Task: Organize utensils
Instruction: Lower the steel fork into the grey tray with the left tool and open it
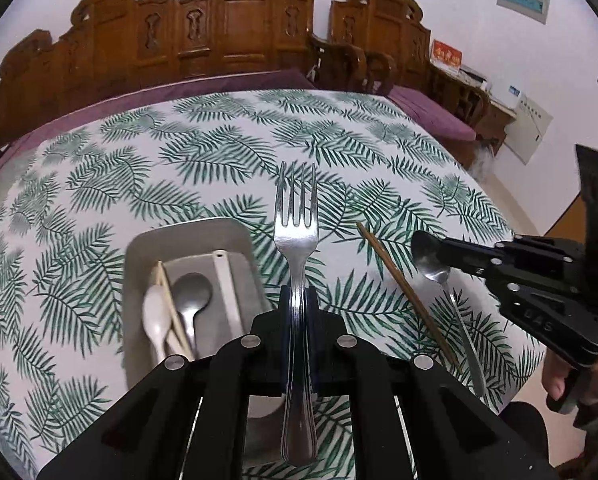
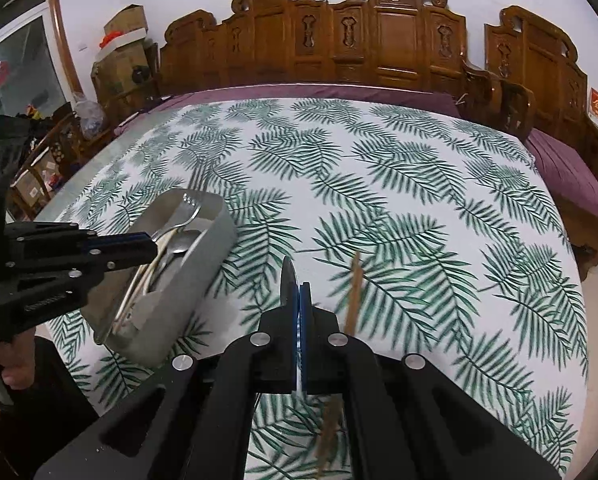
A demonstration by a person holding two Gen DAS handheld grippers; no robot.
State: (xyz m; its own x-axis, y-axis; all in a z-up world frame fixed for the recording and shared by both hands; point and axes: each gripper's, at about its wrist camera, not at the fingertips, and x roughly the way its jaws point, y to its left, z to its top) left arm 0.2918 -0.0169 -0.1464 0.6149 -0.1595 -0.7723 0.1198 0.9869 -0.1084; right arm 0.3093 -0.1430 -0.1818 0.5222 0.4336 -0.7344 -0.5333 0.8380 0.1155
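Note:
My left gripper is shut on a steel fork, tines pointing away, held just right of the grey tray. The tray holds a white spoon, a steel spoon, a chopstick and a white utensil. My right gripper is shut on a steel spoon by its bowl; in the left wrist view the right gripper grips that spoon, whose handle trails down to the table. A wooden chopstick lies on the cloth between the grippers.
The table carries a leaf-print cloth. Carved wooden benches with purple cushions stand behind and to the right. Boxes and clutter are at the far left.

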